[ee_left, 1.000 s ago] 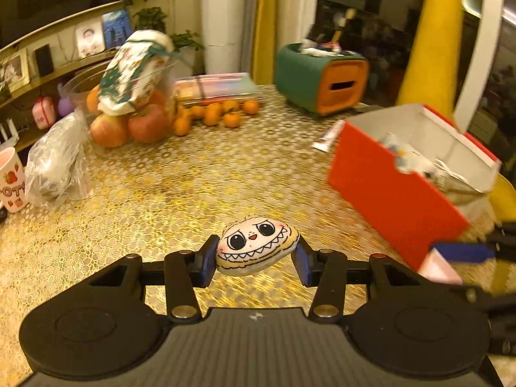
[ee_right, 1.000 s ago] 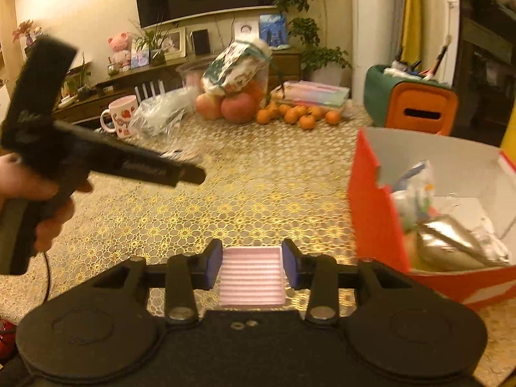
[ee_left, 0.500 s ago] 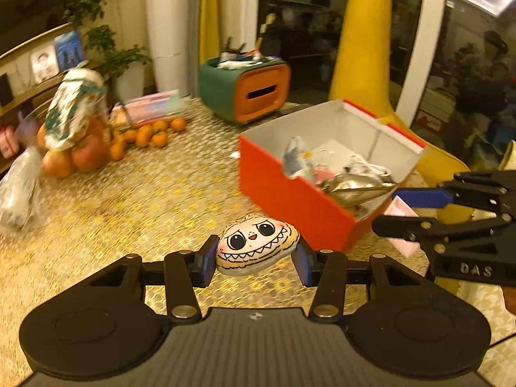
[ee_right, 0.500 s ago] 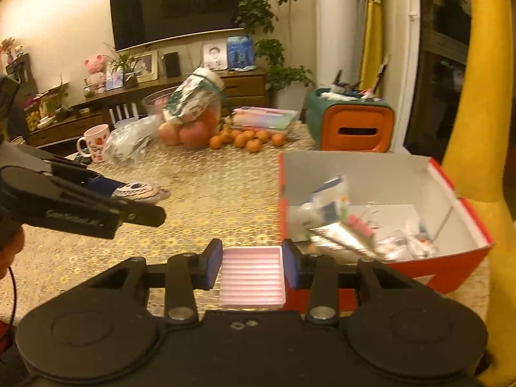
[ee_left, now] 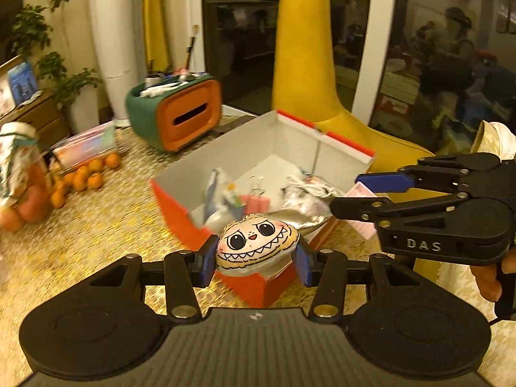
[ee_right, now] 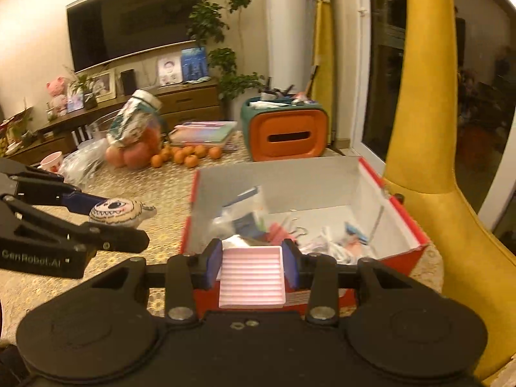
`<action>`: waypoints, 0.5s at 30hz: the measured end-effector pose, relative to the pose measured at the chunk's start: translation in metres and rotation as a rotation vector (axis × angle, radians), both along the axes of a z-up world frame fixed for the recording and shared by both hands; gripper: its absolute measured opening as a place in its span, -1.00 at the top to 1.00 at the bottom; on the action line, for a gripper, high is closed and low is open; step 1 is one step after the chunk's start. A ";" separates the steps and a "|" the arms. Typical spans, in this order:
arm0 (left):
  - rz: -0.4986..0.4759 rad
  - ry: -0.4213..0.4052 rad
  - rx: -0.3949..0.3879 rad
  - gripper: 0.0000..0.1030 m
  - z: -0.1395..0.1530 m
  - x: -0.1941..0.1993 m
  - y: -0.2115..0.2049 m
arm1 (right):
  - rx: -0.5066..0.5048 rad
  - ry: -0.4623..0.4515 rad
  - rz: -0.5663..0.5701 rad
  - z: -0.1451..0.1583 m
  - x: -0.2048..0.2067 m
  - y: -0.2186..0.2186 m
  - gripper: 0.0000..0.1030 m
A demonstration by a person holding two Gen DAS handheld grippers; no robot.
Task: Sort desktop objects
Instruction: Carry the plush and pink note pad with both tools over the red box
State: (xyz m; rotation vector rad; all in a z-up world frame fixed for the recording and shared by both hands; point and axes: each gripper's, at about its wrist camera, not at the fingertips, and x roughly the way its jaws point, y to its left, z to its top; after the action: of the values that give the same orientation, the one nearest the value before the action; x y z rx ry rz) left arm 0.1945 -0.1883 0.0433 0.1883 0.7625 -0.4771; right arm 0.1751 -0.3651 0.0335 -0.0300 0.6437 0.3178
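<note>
My left gripper [ee_left: 254, 258] is shut on a small cartoon-face pouch [ee_left: 256, 242] with big eyes and jagged teeth, held over the near corner of the red box [ee_left: 180, 208]. My right gripper [ee_right: 251, 266] is shut on a pink ribbed tray [ee_right: 251, 277], held above the near wall of the same red box [ee_right: 416, 238]. That box is open, white inside, and holds several small packets and clips. In the left wrist view the right gripper [ee_left: 361, 193] reaches in from the right with the pink tray [ee_left: 362, 222]. The right wrist view has the left gripper [ee_right: 113, 219] and the pouch [ee_right: 117, 213] at the left.
A green and orange organiser [ee_right: 285, 130] stands behind the box. Small oranges [ee_right: 187, 156], apples under a wrapped bag [ee_right: 133, 125], a stack of books [ee_right: 203, 130], a plastic bag [ee_right: 82, 163] and a mug [ee_right: 51, 161] crowd the far left of the gold-patterned table [ee_left: 80, 235]. A yellow chair [ee_right: 425, 148] stands right.
Both grippers have travelled right and upward toward the red box, each keeping its object. The box now lies directly under and ahead of both, seen from above.
</note>
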 end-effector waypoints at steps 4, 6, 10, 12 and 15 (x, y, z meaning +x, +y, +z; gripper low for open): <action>-0.021 -0.004 0.006 0.09 0.000 0.011 -0.022 | -0.008 0.000 -0.025 -0.002 0.013 -0.014 0.25; -0.024 -0.003 0.006 0.09 -0.001 0.019 -0.029 | -0.008 0.001 -0.036 -0.003 0.019 -0.019 0.25; -0.028 -0.003 0.002 0.09 -0.003 0.037 -0.040 | -0.008 0.004 -0.054 -0.006 0.037 -0.029 0.25; -0.022 -0.009 0.002 0.09 -0.004 0.049 -0.043 | -0.006 0.006 -0.058 -0.007 0.048 -0.032 0.25; -0.018 -0.015 0.000 0.09 -0.008 0.071 -0.046 | 0.004 0.018 -0.039 -0.009 0.064 -0.034 0.25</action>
State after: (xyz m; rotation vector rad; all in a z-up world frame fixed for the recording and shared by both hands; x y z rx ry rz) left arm 0.2651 -0.2338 0.0348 0.1983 0.7465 -0.4921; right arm 0.2394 -0.3994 0.0246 -0.0112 0.6608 0.2820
